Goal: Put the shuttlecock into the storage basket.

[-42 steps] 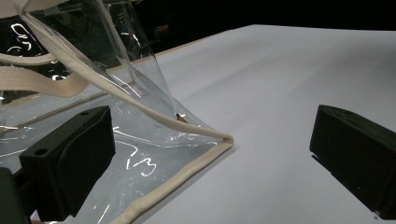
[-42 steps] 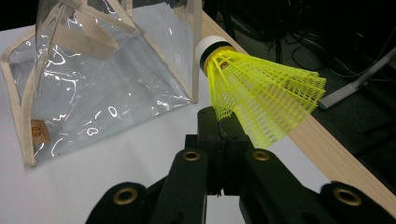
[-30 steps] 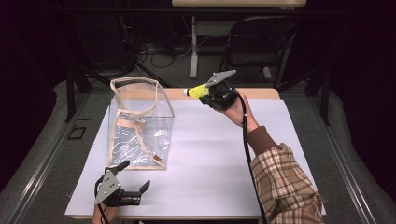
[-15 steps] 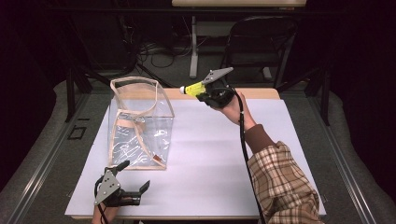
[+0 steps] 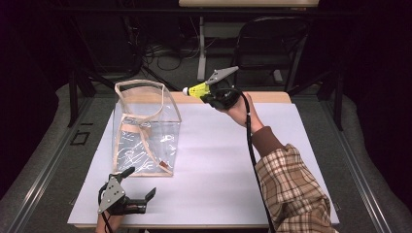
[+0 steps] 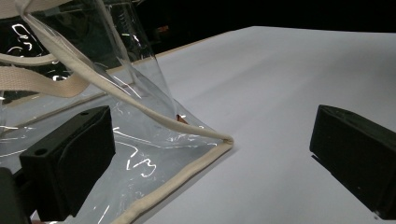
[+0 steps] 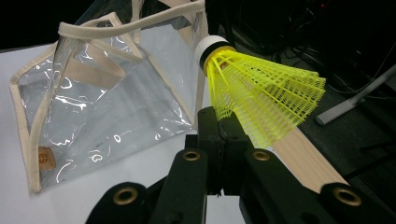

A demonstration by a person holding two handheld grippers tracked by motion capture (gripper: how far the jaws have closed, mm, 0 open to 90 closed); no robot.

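Nudged slightly leftward toward the clear bag [image 5: 145, 128], the right tool [image 5: 210, 95] stays clenched on the yellow shuttlecock [image 5: 197, 90], raised over the worktop's [image 5: 218, 160] far edge. Left tool [image 5: 141, 187] rests released beside the bag.

No readable text anywhere, small brown tag [image 7: 45, 159] on clear bag [image 7: 116, 98], its mark too blurred to read

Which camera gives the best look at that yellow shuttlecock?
The right gripper view: the shuttlecock is close, its yellow mesh skirt and white cork plain, pinched at the skirt by the jaws. The high view shows it small, far off.
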